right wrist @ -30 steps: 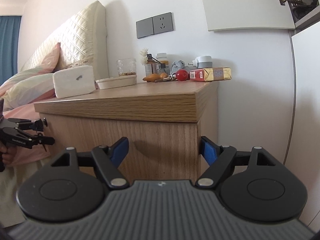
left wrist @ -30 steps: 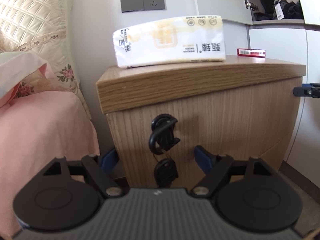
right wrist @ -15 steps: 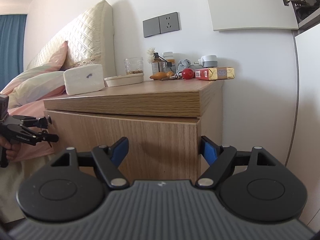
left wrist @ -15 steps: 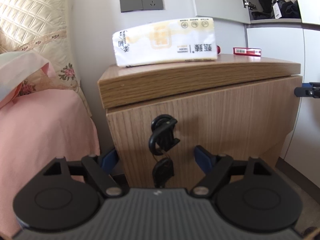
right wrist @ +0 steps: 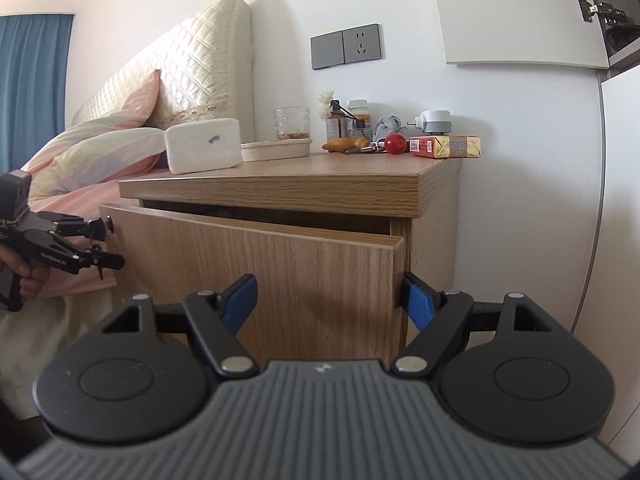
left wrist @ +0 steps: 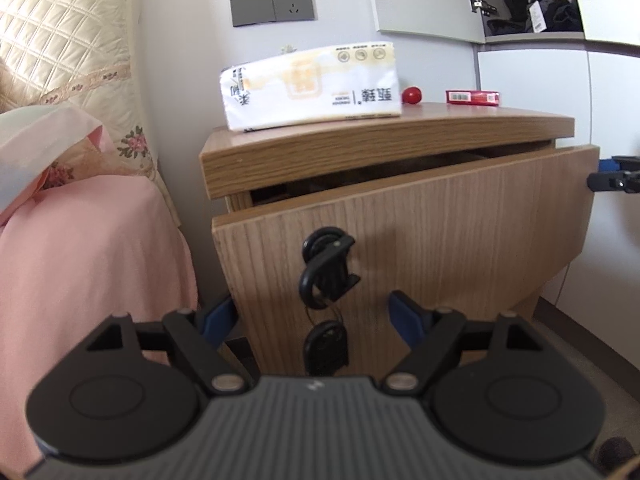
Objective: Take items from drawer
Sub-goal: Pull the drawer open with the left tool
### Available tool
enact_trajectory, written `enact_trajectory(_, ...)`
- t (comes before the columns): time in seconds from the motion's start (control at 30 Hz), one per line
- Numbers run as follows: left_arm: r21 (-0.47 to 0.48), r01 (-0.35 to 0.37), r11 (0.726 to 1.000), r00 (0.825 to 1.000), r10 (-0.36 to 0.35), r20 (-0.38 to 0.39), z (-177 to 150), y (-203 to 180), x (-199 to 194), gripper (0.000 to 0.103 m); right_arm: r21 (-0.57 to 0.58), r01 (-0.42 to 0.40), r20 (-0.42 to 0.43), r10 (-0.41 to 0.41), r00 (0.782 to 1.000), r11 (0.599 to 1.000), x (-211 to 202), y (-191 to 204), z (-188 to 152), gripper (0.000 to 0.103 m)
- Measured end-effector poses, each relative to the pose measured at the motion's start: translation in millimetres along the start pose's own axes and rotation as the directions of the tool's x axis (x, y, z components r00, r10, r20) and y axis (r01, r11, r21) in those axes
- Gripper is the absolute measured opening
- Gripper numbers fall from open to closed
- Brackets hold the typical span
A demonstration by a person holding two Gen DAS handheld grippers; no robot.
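Drawer [left wrist: 404, 224] part-way out of the nightstand [right wrist: 280, 184], both my grippers wide open & empty.
L gripper [left wrist: 316, 316] sits near the drawer front w/ the black key handle [left wrist: 326, 268] between its fingers, not touching. R gripper [right wrist: 332, 296] straddles the drawer's right front corner, right pad [right wrist: 418, 304] just behind the edge; contact unclear. Tissue pack [left wrist: 312, 84], red ball [left wrist: 412, 95], red box [left wrist: 472, 97] on top.

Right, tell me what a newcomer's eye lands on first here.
The drawer front of the wooden nightstand, pulled ajar with a dark gap under the top. Next, the black key in its lock, a fob dangling below. Then the tissue pack on top, near the bed-side edge.
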State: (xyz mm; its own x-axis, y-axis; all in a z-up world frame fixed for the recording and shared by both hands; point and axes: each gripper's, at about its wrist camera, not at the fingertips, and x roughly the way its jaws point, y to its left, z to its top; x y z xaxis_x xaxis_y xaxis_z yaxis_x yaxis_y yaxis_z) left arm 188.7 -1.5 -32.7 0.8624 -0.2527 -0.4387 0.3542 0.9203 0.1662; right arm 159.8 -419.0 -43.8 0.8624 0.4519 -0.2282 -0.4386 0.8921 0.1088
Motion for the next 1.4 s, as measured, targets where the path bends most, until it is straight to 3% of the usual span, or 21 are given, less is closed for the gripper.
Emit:
enact_trajectory(0.23, -0.029, 0.03, 0.999, 1.0, -0.031, -0.004, -5.7, -0.2, -20.6, 0.083, -0.038, -0.018, -0.023, 0.018, 1.0, 0.999, -18.8, 11.0, -3.0, 0.08)
enact_trajectory(0.73, 0.054, 0.061, 0.997, 0.998, -0.059, -0.039, -18.5, -13.4, -56.5, 0.083, -0.071, -0.085, -0.07, 0.08, 0.994, 0.994, -56.9, 27.7, -6.1, 0.08)
enact_trajectory(1.03, 0.023, 0.127, 0.992, 0.99, -0.125, -0.063, -23.6, -14.5, -81.6, 0.083, -0.076, -0.116, -0.091, 0.109, 0.99, 0.99, -86.0, 42.5, -11.0, 0.08)
enact_trajectory(1.23, 0.018, 0.174, 0.985, 0.982, -0.172, -0.073, -27.8, -19.4, -99.9, 0.089, -0.081, -0.123, -0.107, 0.114, 0.988, 0.989, -109.8, 57.3, -16.6, 0.08)
enact_trajectory(1.4, 0.011, 0.175, 0.985, 0.981, -0.173, -0.086, -29.9, -23.4, -109.8, 0.088, -0.074, -0.114, -0.11, 0.106, 0.988, 0.991, -117.8, 62.6, -18.3, 0.08)
